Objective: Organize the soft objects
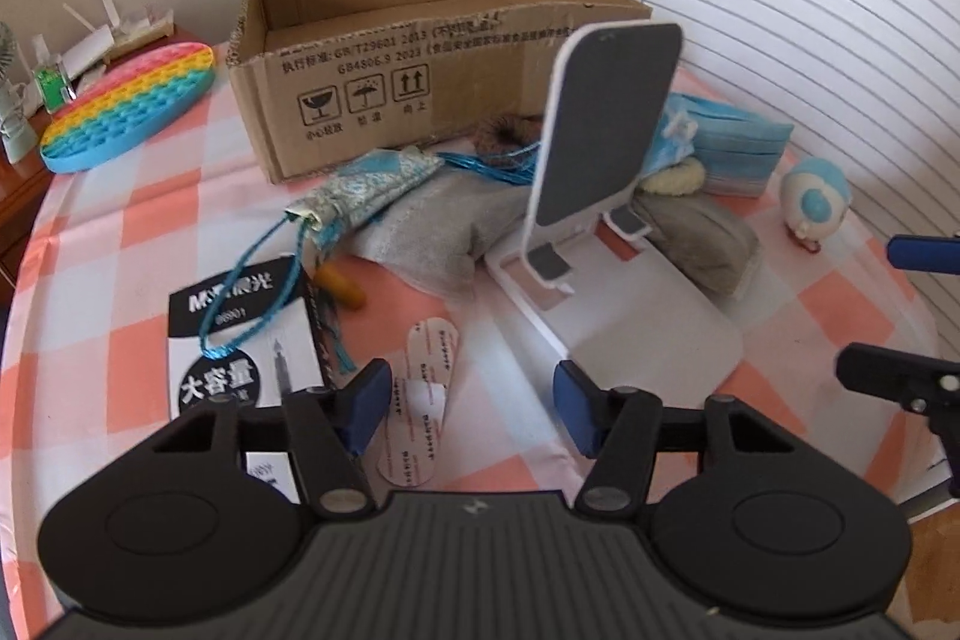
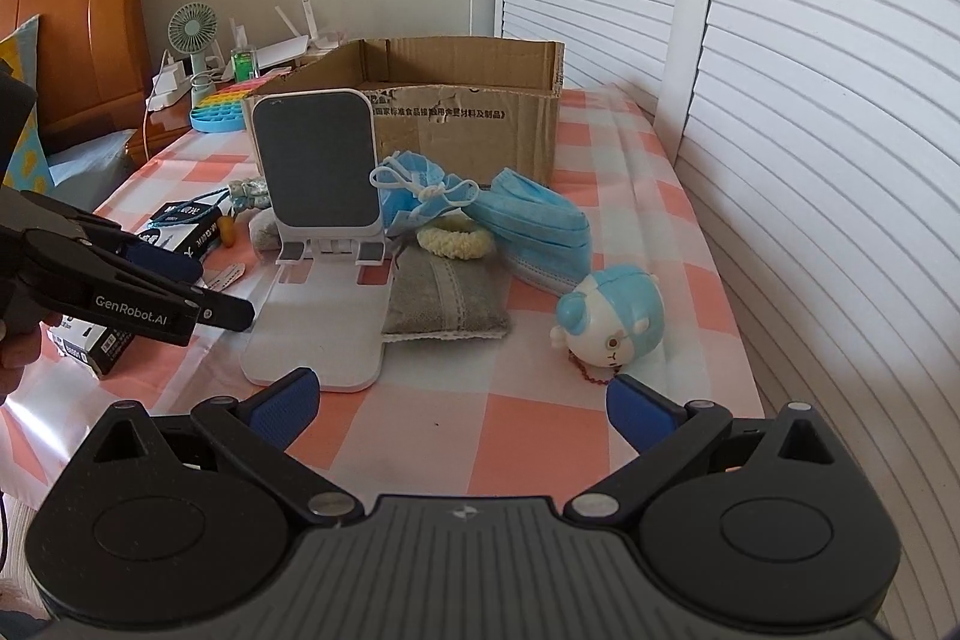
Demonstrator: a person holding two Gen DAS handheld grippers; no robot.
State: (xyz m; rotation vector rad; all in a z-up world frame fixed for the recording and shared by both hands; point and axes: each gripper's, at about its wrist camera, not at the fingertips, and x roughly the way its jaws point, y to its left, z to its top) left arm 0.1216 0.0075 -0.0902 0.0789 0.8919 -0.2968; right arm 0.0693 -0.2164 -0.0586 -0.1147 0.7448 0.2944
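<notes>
An open cardboard box stands at the back of the checked table. In front of it lie soft things: a grey pouch, a stack of blue face masks, a cream scrunchie, a blue patterned drawstring pouch, a grey cloth and a blue-and-white plush toy. My left gripper is open and empty above the table's near edge. My right gripper is open and empty, near the toy.
A white phone stand stands among the soft things. A black-and-white pen box, an adhesive strip and a rainbow pop-it mat lie at the left. Louvred doors run along the right.
</notes>
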